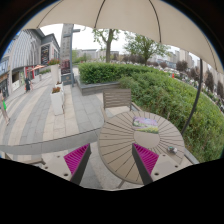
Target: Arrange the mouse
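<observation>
The gripper (112,160) is held spread above a round slatted table (120,135); the mat (146,126) should be approached squarely.

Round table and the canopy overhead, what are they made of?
Table: looks like wooden slats, pale and matte, with parallel plank lines across the round top; could be wood-look composite.
Canopy: seems stretched fabric, cream, with seams fanning out between ribs.
Gripper hovers over the table, jaws open, nothing between them.
</observation>
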`<state>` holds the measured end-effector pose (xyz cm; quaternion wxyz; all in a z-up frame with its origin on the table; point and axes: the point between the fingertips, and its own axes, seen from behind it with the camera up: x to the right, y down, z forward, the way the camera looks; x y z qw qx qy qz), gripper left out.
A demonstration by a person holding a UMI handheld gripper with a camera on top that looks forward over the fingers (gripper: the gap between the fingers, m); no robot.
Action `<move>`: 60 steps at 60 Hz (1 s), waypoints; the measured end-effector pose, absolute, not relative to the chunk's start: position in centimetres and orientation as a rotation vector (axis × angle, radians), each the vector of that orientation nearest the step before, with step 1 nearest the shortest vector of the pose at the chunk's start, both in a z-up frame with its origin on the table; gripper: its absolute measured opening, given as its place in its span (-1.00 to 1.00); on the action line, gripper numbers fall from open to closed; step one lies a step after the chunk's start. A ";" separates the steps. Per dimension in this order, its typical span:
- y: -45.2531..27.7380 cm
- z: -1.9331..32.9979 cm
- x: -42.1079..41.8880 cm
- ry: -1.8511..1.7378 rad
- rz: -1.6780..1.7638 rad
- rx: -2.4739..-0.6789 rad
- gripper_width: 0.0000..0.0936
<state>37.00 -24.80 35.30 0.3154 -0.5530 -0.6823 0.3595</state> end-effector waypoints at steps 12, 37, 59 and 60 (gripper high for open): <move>-22.5 33.8 36.3 -1.776 0.922 -1.477 0.82; -13.8 28.8 35.6 -1.686 0.790 -1.575 0.82; -2.3 23.6 35.7 -1.566 0.692 -1.648 0.82; -1.8 23.4 35.7 -1.558 0.690 -1.651 0.82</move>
